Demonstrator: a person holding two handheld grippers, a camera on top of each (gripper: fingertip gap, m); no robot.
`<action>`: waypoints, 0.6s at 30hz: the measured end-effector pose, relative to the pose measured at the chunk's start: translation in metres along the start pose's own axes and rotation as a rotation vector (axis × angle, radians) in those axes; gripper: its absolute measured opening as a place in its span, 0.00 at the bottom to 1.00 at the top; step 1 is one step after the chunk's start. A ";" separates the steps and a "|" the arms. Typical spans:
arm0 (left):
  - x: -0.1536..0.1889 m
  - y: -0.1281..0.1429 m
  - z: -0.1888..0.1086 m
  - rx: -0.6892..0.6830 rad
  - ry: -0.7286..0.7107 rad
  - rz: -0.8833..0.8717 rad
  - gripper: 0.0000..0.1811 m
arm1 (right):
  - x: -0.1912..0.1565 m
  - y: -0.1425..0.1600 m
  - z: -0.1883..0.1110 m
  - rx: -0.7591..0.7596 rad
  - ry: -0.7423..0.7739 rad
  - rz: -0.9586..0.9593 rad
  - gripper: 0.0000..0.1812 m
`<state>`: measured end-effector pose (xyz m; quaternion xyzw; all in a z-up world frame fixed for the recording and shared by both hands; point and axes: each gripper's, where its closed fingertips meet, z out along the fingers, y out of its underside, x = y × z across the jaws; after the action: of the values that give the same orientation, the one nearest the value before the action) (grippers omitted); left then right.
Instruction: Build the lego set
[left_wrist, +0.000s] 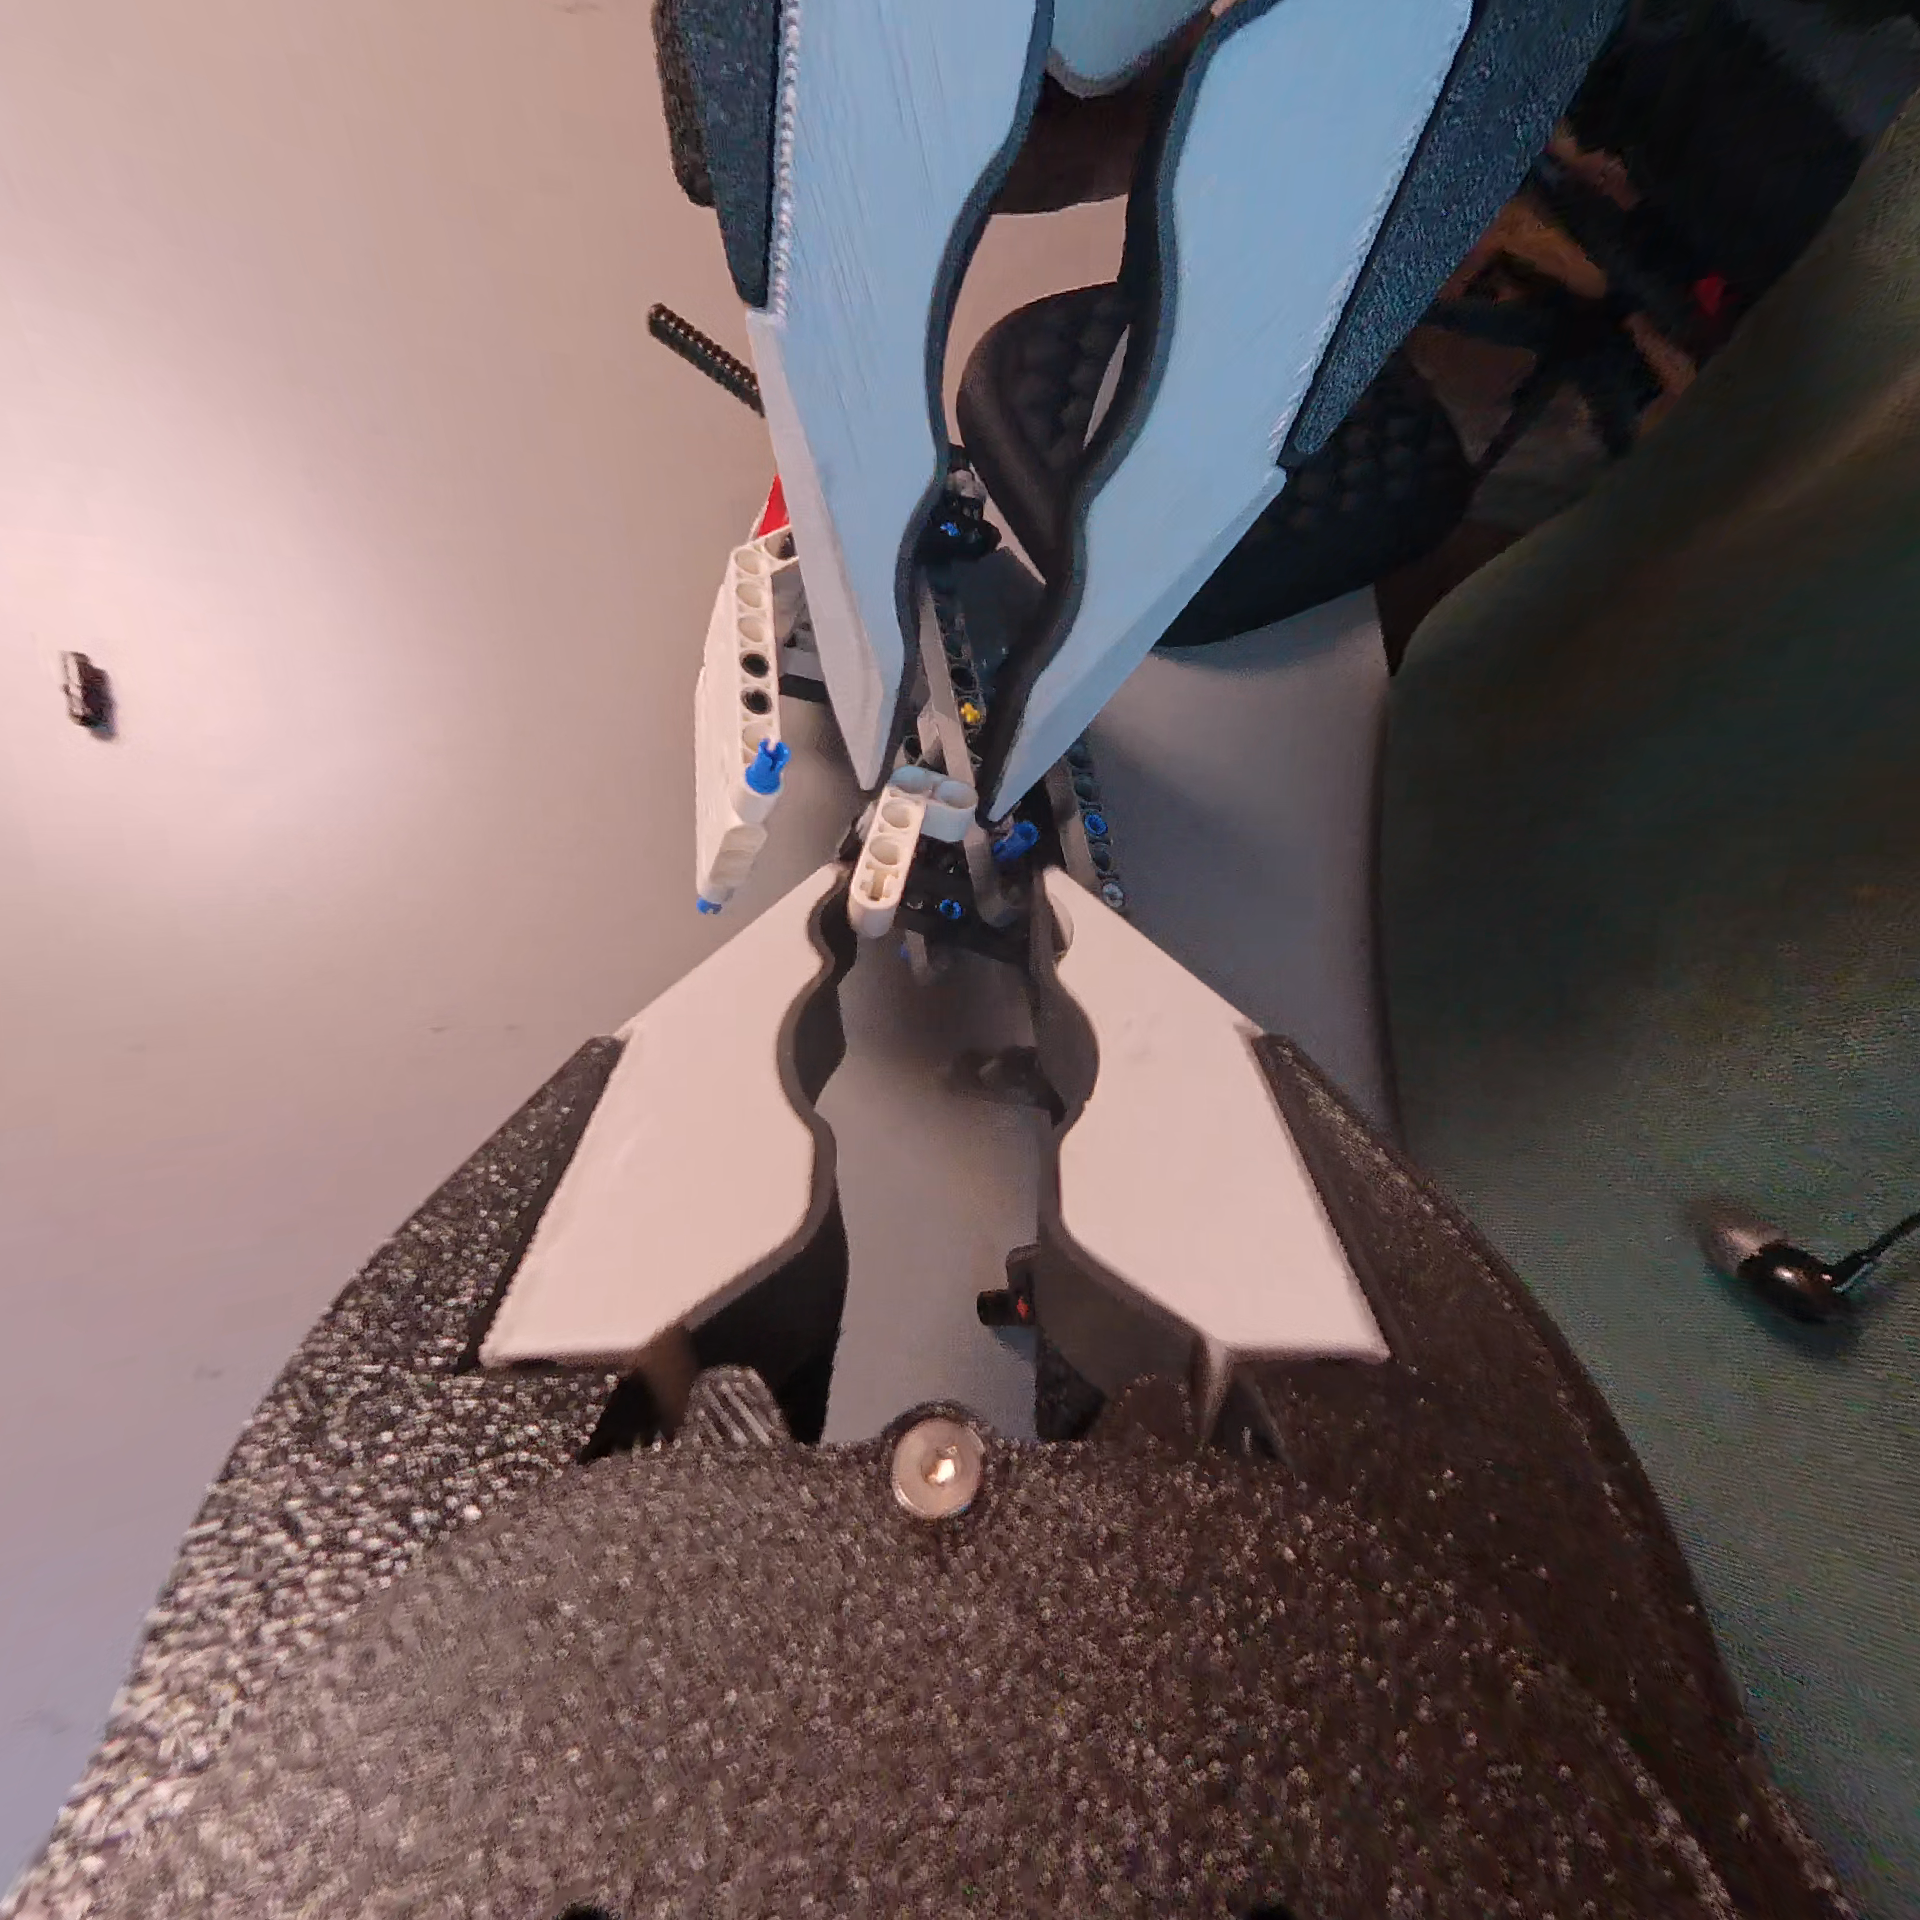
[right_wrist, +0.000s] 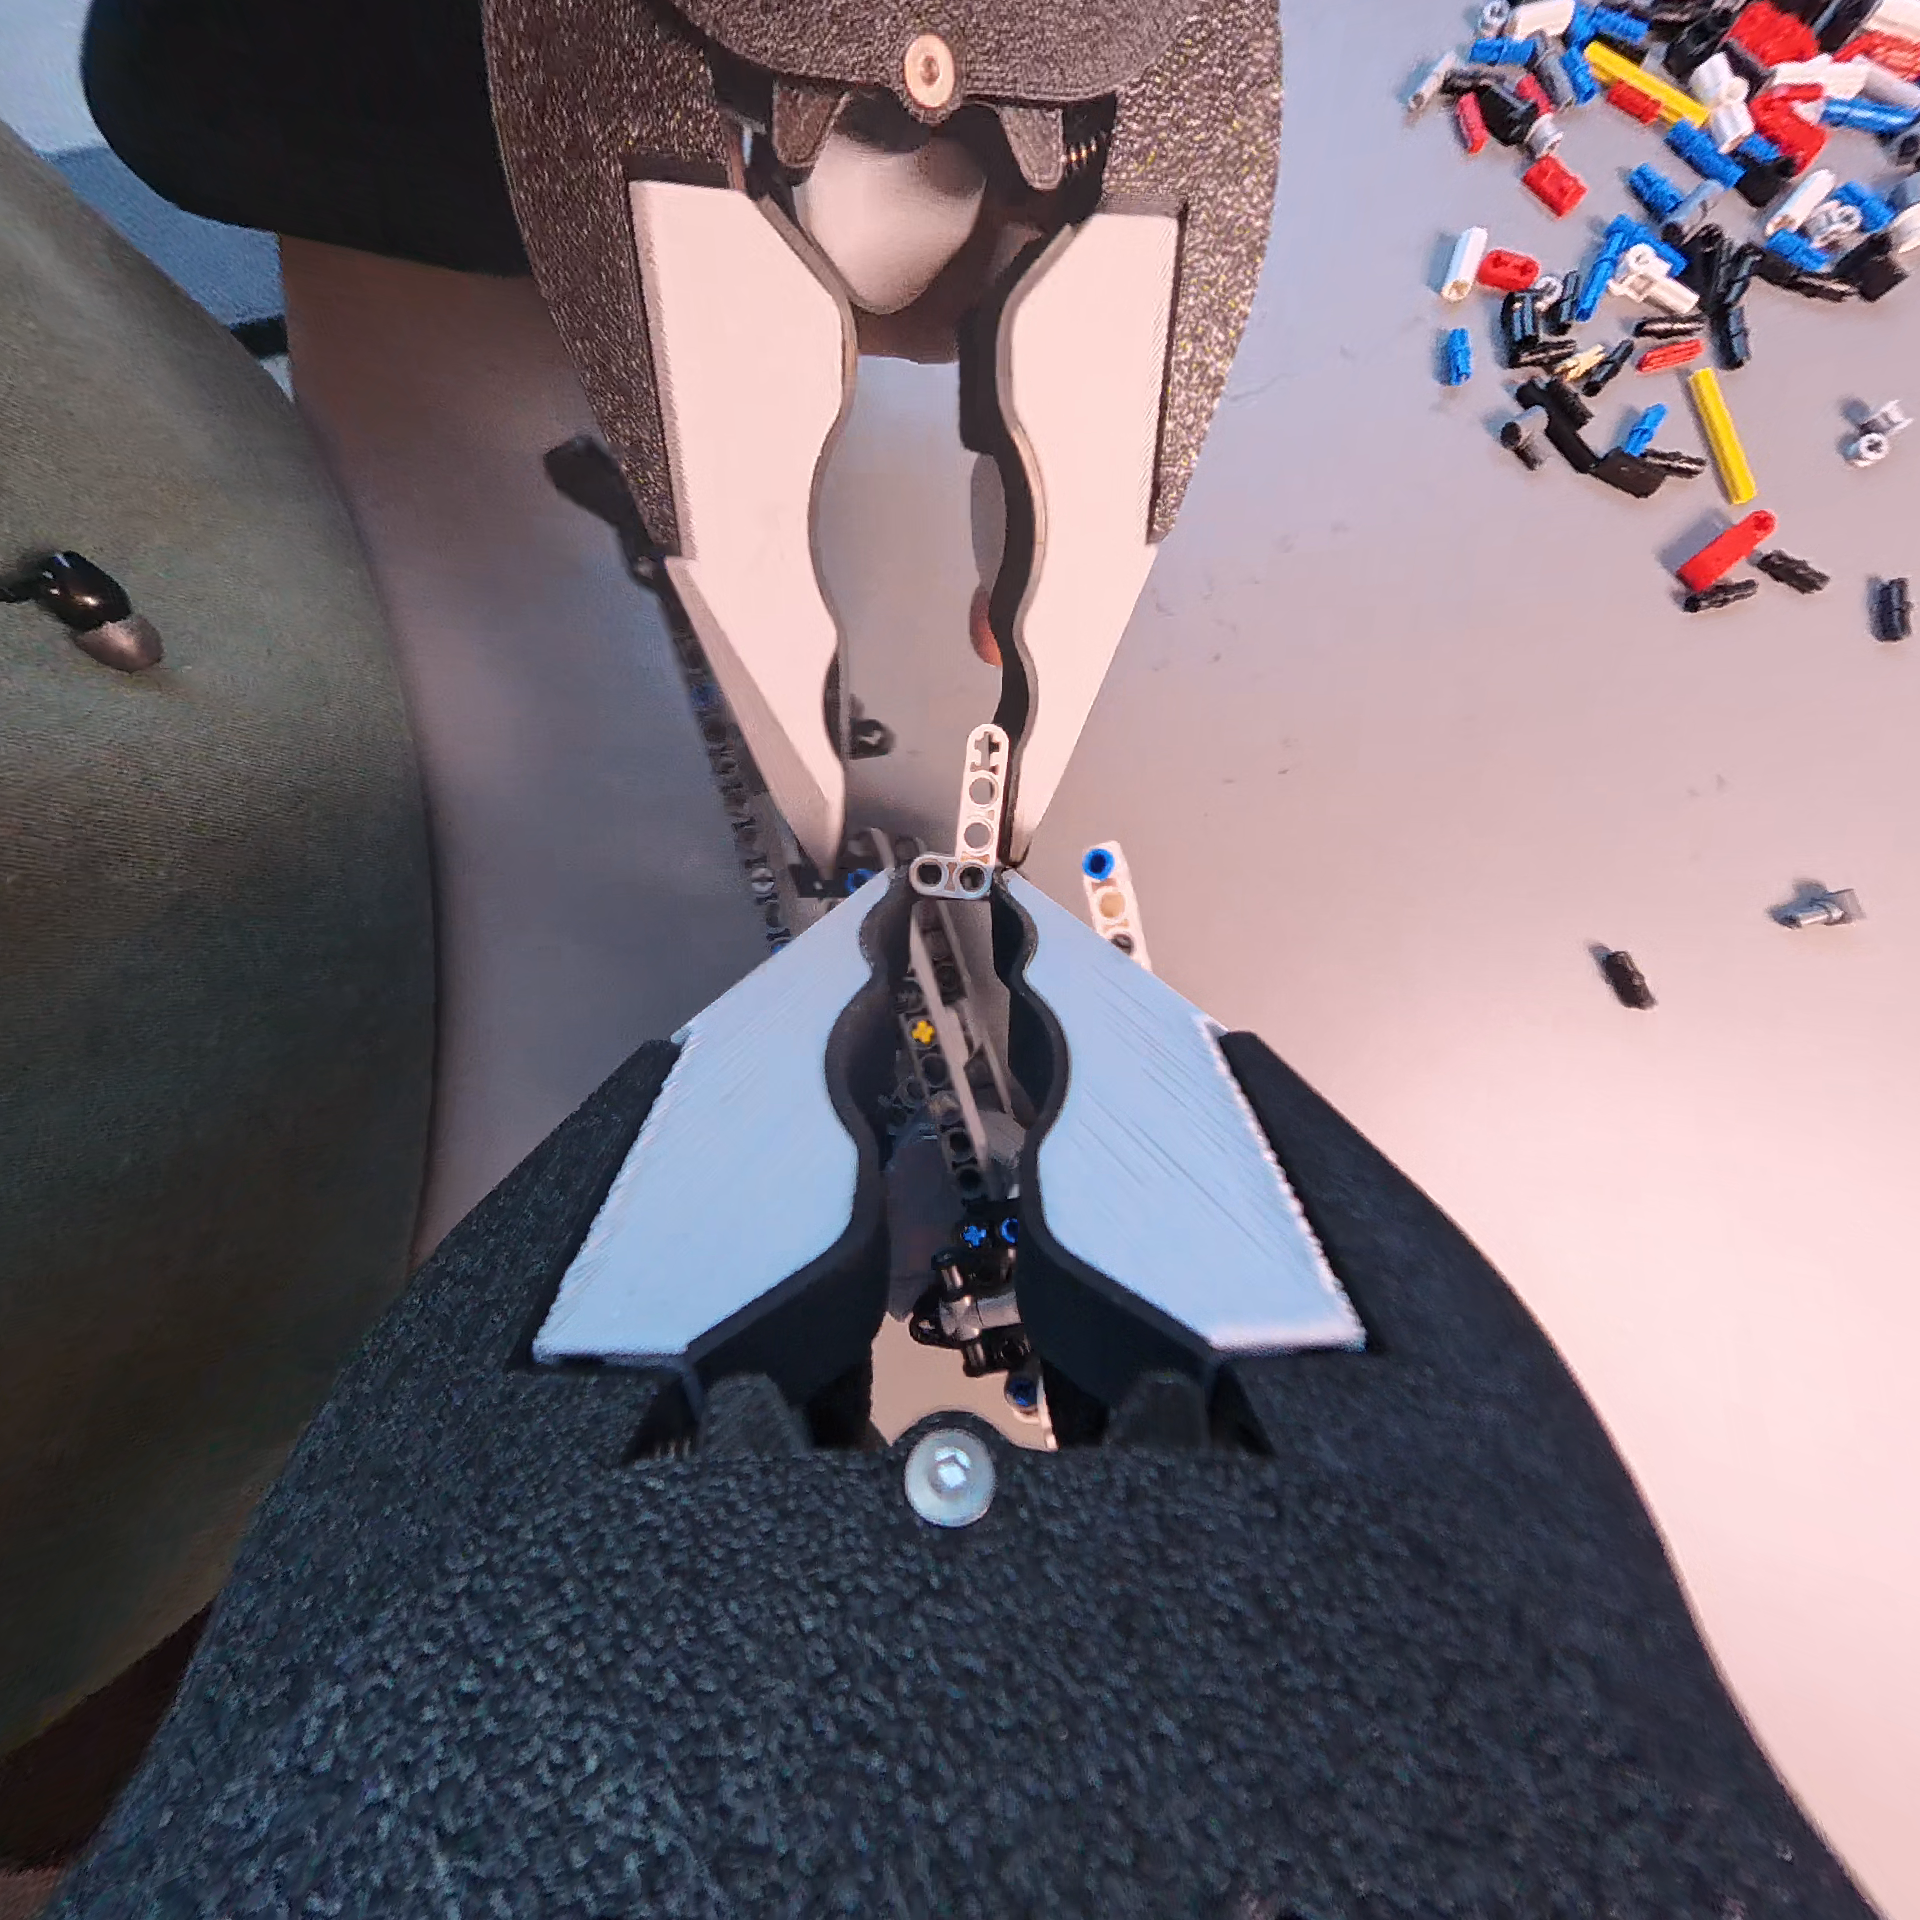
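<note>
A part-built lego model (left_wrist: 743, 707) of white, grey and black beams with blue pins hangs between my two grippers, which meet tip to tip. In the left wrist view my left gripper (left_wrist: 940, 883) closes around the model's near end by a short white beam (left_wrist: 894, 847). My right gripper (left_wrist: 940, 795) comes in from the top and pinches the same end. In the right wrist view my right gripper (right_wrist: 943, 883) grips the model (right_wrist: 940, 1039) along a grey beam. The left gripper (right_wrist: 925, 852) faces it, with a thin white beam (right_wrist: 982, 790) next to its fingertip.
A pile of loose red, blue, black, white and yellow pieces (right_wrist: 1714, 156) lies on the pale table at the far right. Single black pieces lie apart (right_wrist: 1626, 977) (left_wrist: 88, 691). A person's green garment (left_wrist: 1662, 935) is close beside the grippers. My left and right fingertips are right by each other.
</note>
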<state>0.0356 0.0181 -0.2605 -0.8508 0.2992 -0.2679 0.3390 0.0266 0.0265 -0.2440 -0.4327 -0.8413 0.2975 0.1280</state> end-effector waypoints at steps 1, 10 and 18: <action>0.000 -0.001 0.000 0.000 -0.029 0.033 0.14 | -0.003 0.000 -0.001 0.012 -0.003 -0.002 0.08; 0.007 -0.001 -0.006 0.108 -0.047 -0.085 0.27 | -0.004 0.006 -0.005 0.075 0.104 -0.028 0.08; 0.022 -0.002 -0.003 0.120 0.078 -0.222 0.34 | -0.007 0.005 -0.009 0.091 0.095 -0.037 0.08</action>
<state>0.0491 0.0034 -0.2519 -0.8458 0.1997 -0.3542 0.3454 0.0378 0.0265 -0.2396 -0.4243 -0.8278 0.3123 0.1930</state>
